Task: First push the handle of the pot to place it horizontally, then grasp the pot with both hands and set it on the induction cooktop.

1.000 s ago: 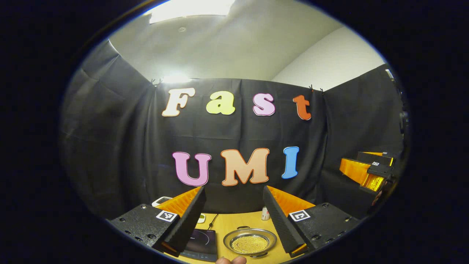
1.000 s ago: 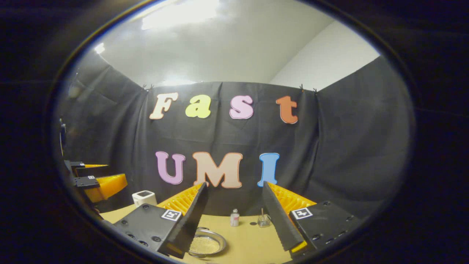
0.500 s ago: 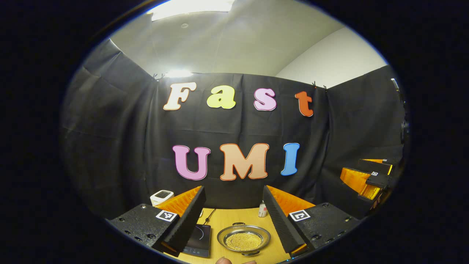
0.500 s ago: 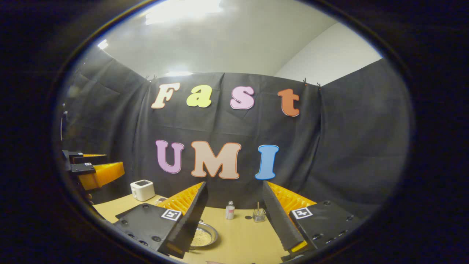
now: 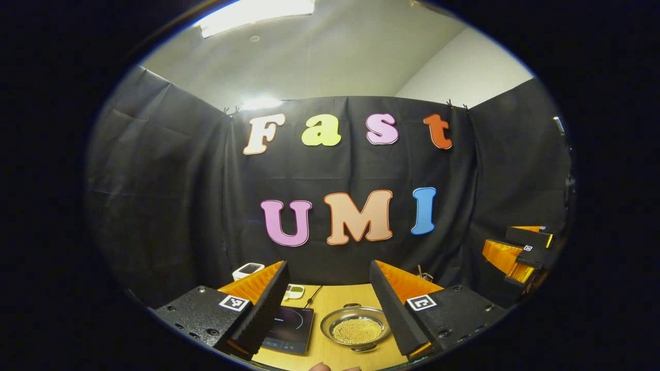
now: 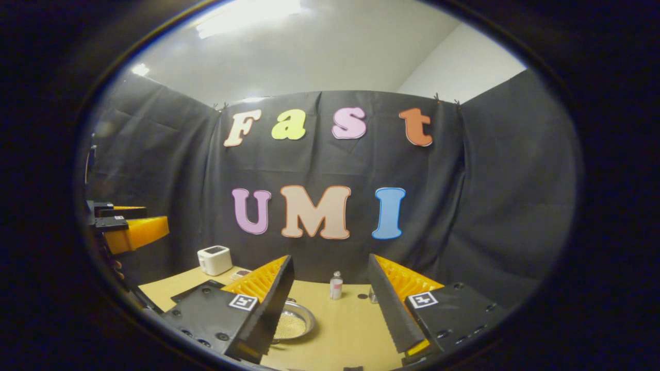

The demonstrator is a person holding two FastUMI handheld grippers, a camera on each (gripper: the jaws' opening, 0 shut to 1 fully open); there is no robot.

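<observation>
Both grippers hang high with fingers spread wide and empty, the left gripper (image 5: 329,288) above the pot (image 5: 355,328) sitting beside the induction cooktop (image 5: 289,329) on the desk (image 6: 340,330), so the right gripper (image 6: 330,288) should drop low and nudge a handle gently.

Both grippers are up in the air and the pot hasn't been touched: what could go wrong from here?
1. The pot holds small yellow grains; a hard push on its handle or a tilted lift may spill them.
2. It sits close beside the induction cooktop, so a push could slide it against the edge.
</observation>
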